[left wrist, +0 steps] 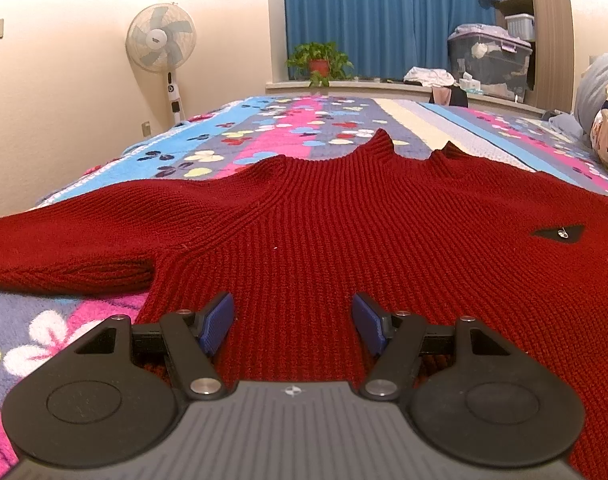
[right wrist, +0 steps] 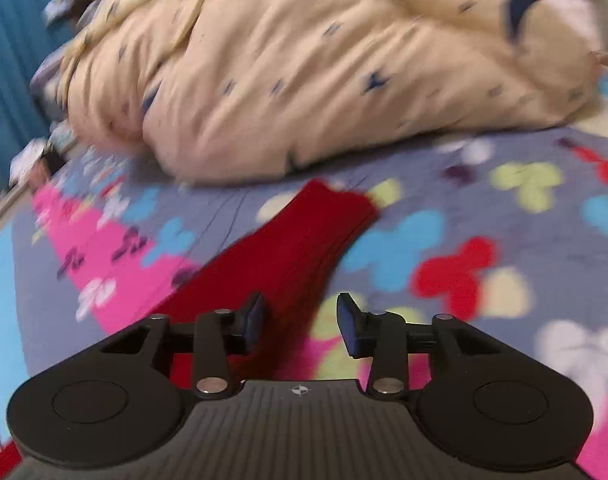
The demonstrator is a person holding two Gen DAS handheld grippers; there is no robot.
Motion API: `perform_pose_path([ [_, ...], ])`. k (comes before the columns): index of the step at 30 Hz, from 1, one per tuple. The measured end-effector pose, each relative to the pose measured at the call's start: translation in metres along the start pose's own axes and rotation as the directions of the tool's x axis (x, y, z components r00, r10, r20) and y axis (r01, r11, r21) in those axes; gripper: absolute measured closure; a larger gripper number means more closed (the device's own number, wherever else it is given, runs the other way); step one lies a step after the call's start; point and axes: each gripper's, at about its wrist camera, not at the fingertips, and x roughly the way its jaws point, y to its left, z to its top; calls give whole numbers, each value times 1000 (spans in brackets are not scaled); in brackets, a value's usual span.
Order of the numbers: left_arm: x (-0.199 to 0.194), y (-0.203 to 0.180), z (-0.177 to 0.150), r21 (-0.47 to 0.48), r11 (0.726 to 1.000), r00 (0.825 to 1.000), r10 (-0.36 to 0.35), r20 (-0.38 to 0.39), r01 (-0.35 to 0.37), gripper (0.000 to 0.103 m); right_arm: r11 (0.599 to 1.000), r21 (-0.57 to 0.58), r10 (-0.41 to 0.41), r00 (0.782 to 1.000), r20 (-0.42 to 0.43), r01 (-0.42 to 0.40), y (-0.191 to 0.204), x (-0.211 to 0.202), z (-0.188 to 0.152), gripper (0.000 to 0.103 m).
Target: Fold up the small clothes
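Floral bedspread (left wrist: 264,128) carries the red sweater (left wrist: 343,220) spread flat w/ no fold made yet, so task looks barely begun: left gripper (left wrist: 292,322) hovers wide open over its hem, right gripper (right wrist: 300,320) part-open, empty, above one sleeve (right wrist: 304,232).

The sweater (left wrist: 343,216) is ribbed knit, matt and coarse. The bedspread (left wrist: 288,120) is soft printed cloth. The left tool (left wrist: 292,322) has matt black plastic links, bright metal pivots, textured blue pads (left wrist: 216,322). The blurred duvet (right wrist: 304,72) appears cotton.
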Motion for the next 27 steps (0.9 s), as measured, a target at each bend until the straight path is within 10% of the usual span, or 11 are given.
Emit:
perform_pose_path([
  [7, -28, -4, 5, 62, 998, 994, 22, -109, -15, 30, 955, -135, 255, 963, -83, -264, -21, -104, -19, 61],
  [13, -107, 19, -24, 101, 987, 963, -94, -251, 122, 30, 855, -189, 403, 847, -346, -484, -37, -165, -51, 54],
  [18, -154, 50, -36, 66, 969, 847, -175, -501, 240, 23, 840, -183, 368, 783, -501, -511, -56, -178, -67, 53],
  [22, -195, 83, -48, 79, 976, 884, -149, -443, 204, 23, 784, -307, 294, 757, -583, -540, -61, -195, -86, 51],
  [27, -202, 119, -56, -33, 992, 870, -120, -478, 119, 29, 632, -491, 179, 730, -659, -599, -69, -217, -125, 48],
])
